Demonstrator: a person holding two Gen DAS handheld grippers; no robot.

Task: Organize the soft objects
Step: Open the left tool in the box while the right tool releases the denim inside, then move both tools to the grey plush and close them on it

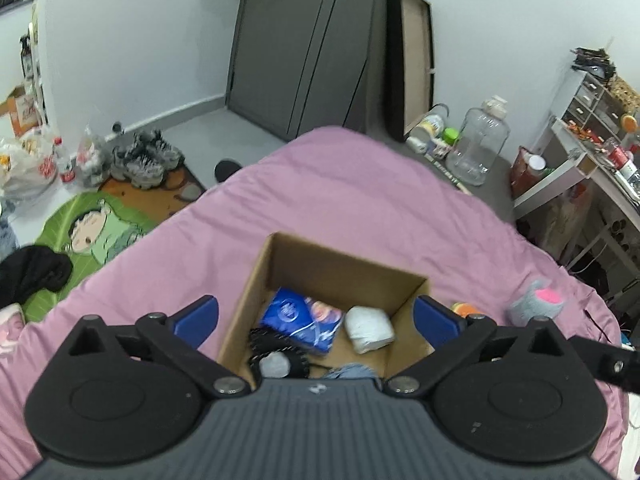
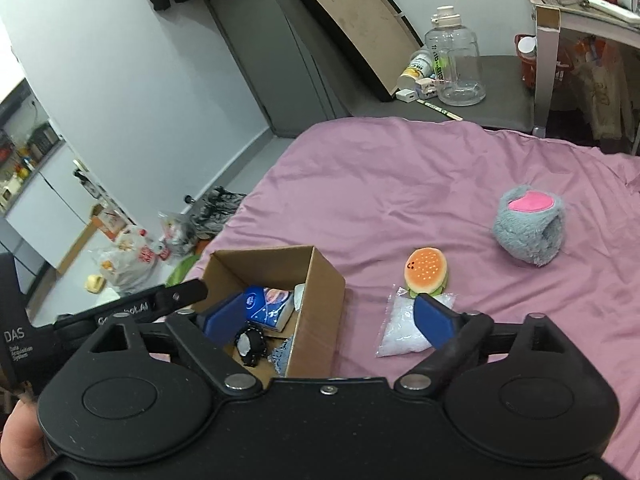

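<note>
Cardboard box (image 2: 316, 312) on the pink bedsheet (image 2: 400, 184) holds tissue pack (image 1: 304, 320), white roll (image 1: 368, 328) and watch (image 2: 250, 344). Left gripper (image 1: 316, 320) and right gripper (image 2: 320, 312) both gape wide above it, empty. Burger plush (image 2: 426, 270), clear bag (image 2: 404, 328) and grey plush (image 2: 528, 224) lie right of the box; best approach the burger from above and pinch lightly.

pink bedsheet (image 2: 400, 184), brown box (image 2: 316, 312), grey-pink plush (image 2: 530, 226)

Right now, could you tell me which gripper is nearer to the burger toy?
Right. The right gripper hangs open just before the burger toy; the left gripper is open over the cardboard box, further away.
</note>
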